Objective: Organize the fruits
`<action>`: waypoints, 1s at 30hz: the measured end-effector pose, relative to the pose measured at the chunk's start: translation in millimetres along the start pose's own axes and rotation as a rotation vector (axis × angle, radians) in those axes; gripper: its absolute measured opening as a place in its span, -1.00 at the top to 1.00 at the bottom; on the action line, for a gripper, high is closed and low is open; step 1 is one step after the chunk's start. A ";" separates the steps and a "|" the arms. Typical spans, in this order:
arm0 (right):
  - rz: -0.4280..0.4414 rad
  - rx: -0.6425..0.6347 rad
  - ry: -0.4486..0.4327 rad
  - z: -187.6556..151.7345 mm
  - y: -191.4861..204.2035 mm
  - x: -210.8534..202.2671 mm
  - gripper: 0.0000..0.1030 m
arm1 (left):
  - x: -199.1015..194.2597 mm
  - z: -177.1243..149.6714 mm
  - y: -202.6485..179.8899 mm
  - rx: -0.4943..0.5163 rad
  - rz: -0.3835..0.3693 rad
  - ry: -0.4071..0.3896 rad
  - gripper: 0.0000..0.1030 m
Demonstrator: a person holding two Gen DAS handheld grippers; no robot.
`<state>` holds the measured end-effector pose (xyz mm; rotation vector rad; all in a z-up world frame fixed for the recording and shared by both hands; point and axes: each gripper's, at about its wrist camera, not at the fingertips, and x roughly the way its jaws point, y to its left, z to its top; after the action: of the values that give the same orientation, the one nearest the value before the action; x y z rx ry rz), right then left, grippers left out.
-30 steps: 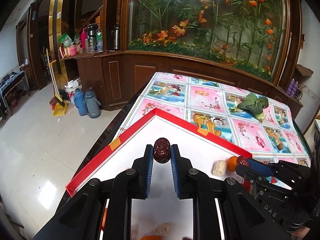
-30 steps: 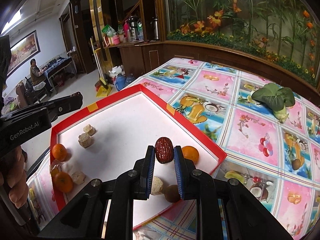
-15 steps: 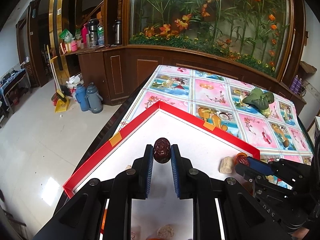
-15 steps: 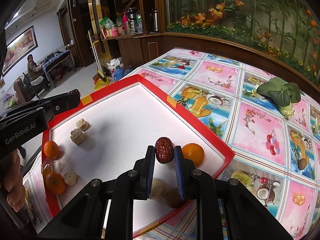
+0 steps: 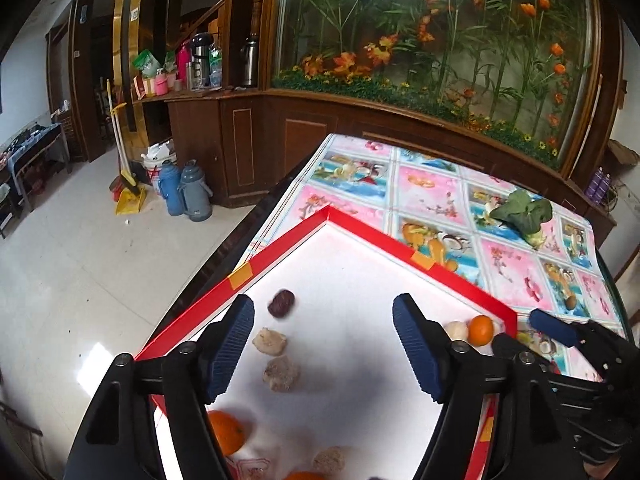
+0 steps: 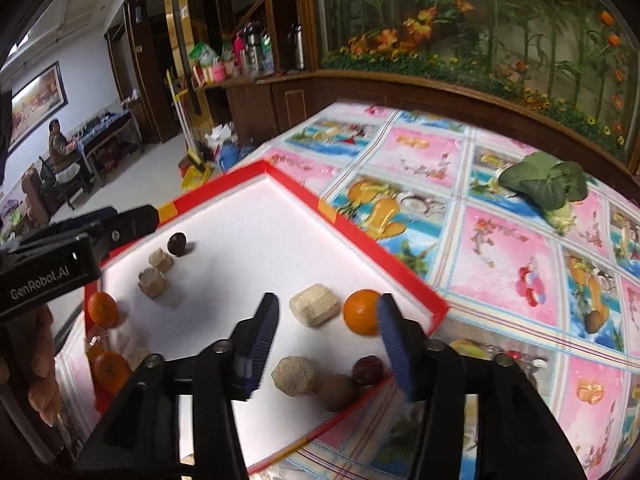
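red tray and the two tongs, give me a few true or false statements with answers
1. Both tongs are open and hold nothing. True: the left tongs and right tongs stand wide, having just opened.
2. A dark date lies on the white floor of the red tray. True.
3. The leafy green vegetable sits inside the tray. False: it lies on the patterned tablecloth, outside the tray.
4. The right tongs grip an orange. False: the orange rests on the tray floor, ungripped.
5. The tray holds only oranges. False: pale chunks and dates are there too.
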<state>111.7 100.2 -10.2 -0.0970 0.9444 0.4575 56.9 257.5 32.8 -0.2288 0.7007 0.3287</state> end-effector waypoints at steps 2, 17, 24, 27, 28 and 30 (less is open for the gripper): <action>-0.012 0.008 -0.026 -0.2 -5.0 -14.1 -0.30 | -8.7 -2.6 -5.7 0.009 -0.007 -0.015 -0.51; -0.108 0.113 -0.104 -37.6 -68.6 -101.3 -0.65 | -70.8 -37.7 -82.6 0.117 -0.108 -0.054 -0.92; -0.168 0.171 -0.120 -62.2 -101.7 -131.9 -0.72 | -90.3 -45.1 -106.5 0.162 -0.151 -0.048 -0.94; -0.192 0.195 -0.123 -71.4 -114.9 -144.1 -0.72 | -98.2 -45.6 -117.1 0.179 -0.169 -0.054 -0.94; -0.201 0.202 -0.125 -74.3 -118.8 -148.2 -0.72 | -99.9 -45.9 -120.2 0.183 -0.174 -0.054 -0.94; -0.212 0.213 -0.131 -79.5 -125.3 -156.2 -0.72 | -102.8 -46.4 -129.5 0.196 -0.186 -0.057 -0.94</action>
<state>26.1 -87.1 53.2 0.0263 0.8383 0.1636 3.8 100.9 78.9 -0.0966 0.6459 0.0879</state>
